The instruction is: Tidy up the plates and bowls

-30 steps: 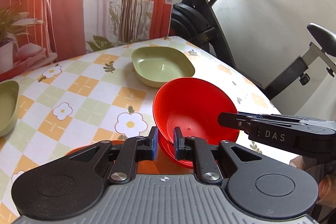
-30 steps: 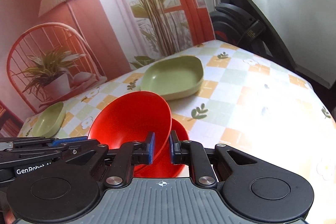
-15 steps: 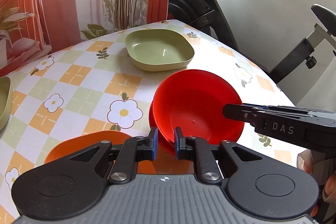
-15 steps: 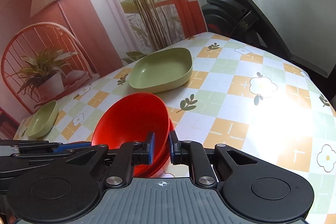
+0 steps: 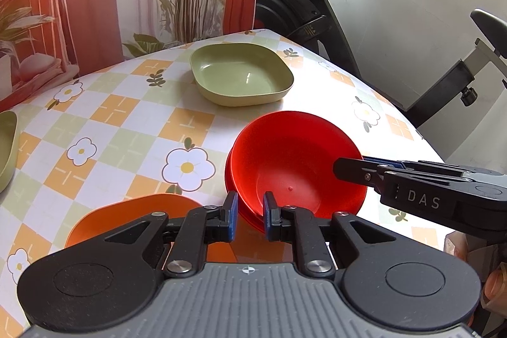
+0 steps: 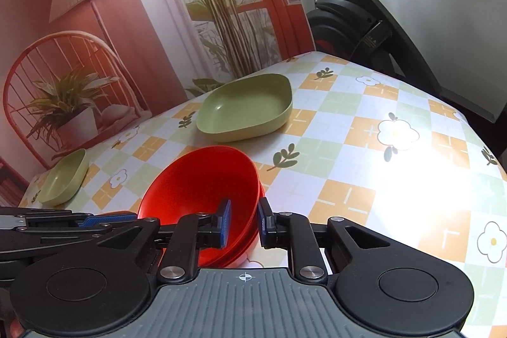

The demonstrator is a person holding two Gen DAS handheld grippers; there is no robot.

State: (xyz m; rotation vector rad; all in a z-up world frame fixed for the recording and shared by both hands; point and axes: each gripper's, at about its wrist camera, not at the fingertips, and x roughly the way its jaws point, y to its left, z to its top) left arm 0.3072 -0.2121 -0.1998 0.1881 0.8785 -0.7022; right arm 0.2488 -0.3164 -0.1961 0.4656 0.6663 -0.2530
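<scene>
Checked tablecloth [image 5: 133,122]: green dishes [image 5: 242,78], red bowls [image 5: 294,170], orange plate [image 5: 133,217].

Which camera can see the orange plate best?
The left wrist view. The orange plate shows there beside the red bowls, partly behind the left tongs. In the right wrist view I cannot make it out.

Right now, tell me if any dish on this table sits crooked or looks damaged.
The top red bowl sits slightly askew in the red bowl beneath, rims offset, with the right gripper straddling its rim. Nothing looks damaged or spilled.
</scene>
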